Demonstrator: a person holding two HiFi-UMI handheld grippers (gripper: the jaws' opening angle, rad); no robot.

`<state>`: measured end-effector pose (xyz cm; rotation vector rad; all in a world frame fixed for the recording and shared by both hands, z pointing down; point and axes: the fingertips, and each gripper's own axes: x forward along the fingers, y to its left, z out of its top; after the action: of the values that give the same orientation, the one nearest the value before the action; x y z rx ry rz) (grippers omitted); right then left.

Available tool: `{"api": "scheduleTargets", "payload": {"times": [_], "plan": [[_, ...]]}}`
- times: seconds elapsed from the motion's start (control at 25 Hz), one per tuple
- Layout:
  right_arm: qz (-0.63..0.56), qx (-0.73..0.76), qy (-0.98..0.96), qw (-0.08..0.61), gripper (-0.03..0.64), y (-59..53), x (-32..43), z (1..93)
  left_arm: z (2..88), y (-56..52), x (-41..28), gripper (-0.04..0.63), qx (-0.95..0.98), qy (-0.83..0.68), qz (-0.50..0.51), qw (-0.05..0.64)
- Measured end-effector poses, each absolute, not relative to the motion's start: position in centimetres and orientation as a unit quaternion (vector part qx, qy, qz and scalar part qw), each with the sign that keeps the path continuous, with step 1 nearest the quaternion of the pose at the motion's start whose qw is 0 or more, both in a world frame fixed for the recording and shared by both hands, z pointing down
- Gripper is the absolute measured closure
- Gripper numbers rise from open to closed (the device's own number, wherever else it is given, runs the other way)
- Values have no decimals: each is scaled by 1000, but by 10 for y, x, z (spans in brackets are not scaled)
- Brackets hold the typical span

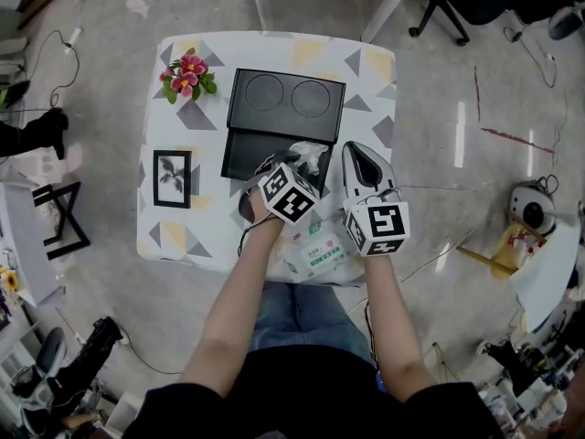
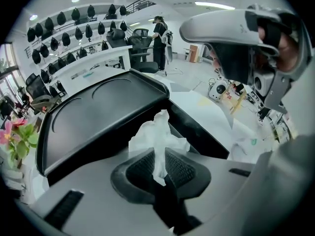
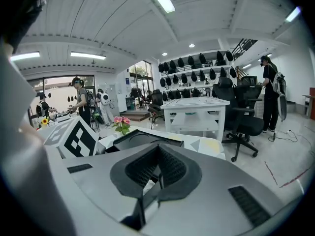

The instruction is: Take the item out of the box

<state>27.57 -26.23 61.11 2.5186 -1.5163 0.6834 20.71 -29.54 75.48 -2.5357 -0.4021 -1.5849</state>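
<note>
A crumpled white tissue stands up between the pads of my left gripper, which is shut on its lower part. In the head view the tissue is over the near edge of the black tray, with the left gripper just below it. A soft tissue pack with green print lies at the table's front edge, under both grippers. My right gripper hovers to the right of the tissue, and its pads meet with nothing between them.
The black tray has two round recesses and fills the table's middle. Pink flowers stand at the back left, and a framed picture lies at the left. White tables, office chairs and people are farther off in the room.
</note>
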Motion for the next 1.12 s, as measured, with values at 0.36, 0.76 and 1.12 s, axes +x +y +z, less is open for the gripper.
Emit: {"api": "scheduleTargets", "payload": {"times": [0.36, 0.76, 1.12], "plan": [[228, 835, -497, 63, 615, -255, 273, 609, 745, -292, 204, 568, -837, -148, -521, 77], [209, 844, -490, 56, 615, -244, 270, 584, 690, -288, 197, 568, -865, -153, -469, 90], [166, 858, -485, 37, 614, -226, 251, 530, 580, -295, 185, 568, -930, -105, -345, 74]]}}
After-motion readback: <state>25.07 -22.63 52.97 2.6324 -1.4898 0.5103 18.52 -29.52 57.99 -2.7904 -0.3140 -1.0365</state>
